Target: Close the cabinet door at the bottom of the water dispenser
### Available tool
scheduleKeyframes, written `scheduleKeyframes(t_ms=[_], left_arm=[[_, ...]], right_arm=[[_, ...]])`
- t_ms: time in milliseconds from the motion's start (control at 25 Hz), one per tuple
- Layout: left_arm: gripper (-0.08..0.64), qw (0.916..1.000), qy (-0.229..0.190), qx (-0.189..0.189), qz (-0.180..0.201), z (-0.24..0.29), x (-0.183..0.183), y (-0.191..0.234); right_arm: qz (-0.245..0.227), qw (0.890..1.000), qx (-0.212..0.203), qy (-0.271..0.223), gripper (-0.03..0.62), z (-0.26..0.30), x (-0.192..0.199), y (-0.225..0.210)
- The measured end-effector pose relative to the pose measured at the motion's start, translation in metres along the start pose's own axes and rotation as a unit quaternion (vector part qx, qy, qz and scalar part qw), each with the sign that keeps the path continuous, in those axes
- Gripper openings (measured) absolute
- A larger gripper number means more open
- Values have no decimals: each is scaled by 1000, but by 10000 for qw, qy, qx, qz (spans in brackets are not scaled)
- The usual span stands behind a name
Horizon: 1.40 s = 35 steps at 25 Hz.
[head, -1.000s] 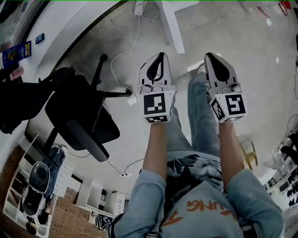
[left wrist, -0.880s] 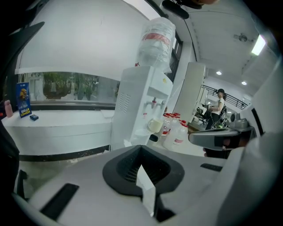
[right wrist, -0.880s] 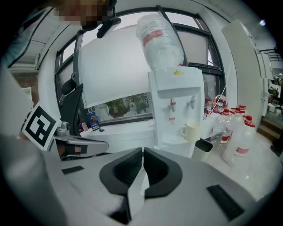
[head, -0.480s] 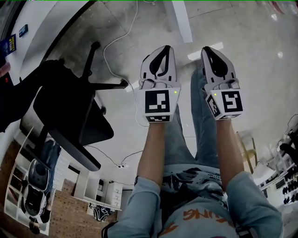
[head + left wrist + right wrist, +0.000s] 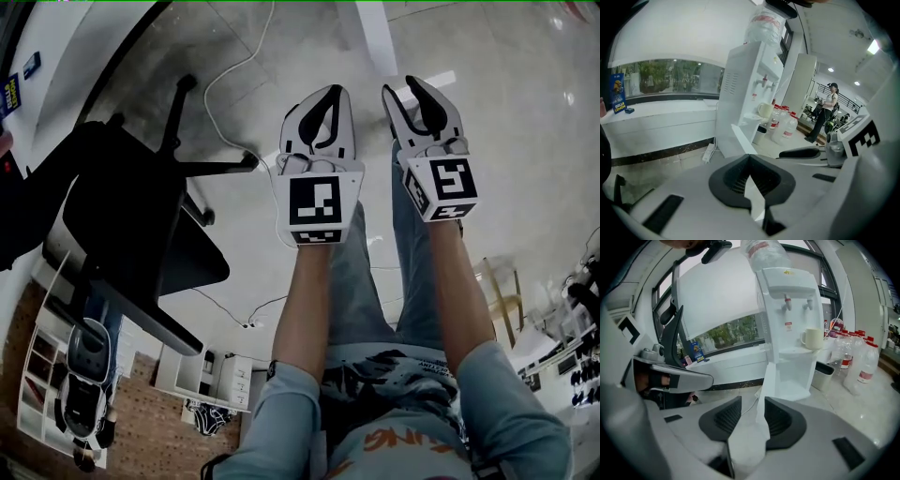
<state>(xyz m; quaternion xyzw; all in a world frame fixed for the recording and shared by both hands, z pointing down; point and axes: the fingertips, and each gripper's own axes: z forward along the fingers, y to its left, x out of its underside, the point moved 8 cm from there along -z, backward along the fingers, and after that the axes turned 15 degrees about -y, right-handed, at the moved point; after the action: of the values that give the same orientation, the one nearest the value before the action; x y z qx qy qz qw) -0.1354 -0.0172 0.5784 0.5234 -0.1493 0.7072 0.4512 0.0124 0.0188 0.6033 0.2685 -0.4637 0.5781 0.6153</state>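
Observation:
The white water dispenser (image 5: 792,319) stands ahead with a bottle on top. Its bottom cabinet door (image 5: 768,380) hangs open, swung out toward me and seen nearly edge-on. From the left gripper view the dispenser (image 5: 750,89) stands further off, the open door (image 5: 743,140) at its foot. My left gripper (image 5: 330,90) (image 5: 749,158) is shut on nothing. My right gripper (image 5: 401,86) (image 5: 753,400) is opening, its pads apart with nothing between them. Both grippers are held side by side in the air, short of the door.
A black office chair (image 5: 141,234) stands to my left, with a white cable (image 5: 234,75) on the floor near it. A cream mug (image 5: 812,338) sits on the dispenser tray. A waste bin (image 5: 824,373) and several water bottles (image 5: 862,364) stand to its right. A person (image 5: 826,112) walks far behind.
Both grippers have sunk lower and the view has shifted over the floor. The right gripper's jaws, shut before, now stand apart. The left gripper's jaws stay together.

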Motion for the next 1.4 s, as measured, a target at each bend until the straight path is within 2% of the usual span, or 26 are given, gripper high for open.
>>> scheduleKeyframes(t_ms=[480,920,1200,1400], left_arm=[[11,9996,223,12,-145,14,28,21],[11,9992,250,288,-123,23,39,33],[11,9978,319,567,93,25,37,47],[11,9980,245,542,217,35,32,50]], right_arm=[[-207,9978,360,526,216,36,48,-10],[-303,9947,716,675,219,54,70,-12],[-216,9897,1177,784,208,63,73,-11],[-206,9902,1138,784,204,65,73,-12]])
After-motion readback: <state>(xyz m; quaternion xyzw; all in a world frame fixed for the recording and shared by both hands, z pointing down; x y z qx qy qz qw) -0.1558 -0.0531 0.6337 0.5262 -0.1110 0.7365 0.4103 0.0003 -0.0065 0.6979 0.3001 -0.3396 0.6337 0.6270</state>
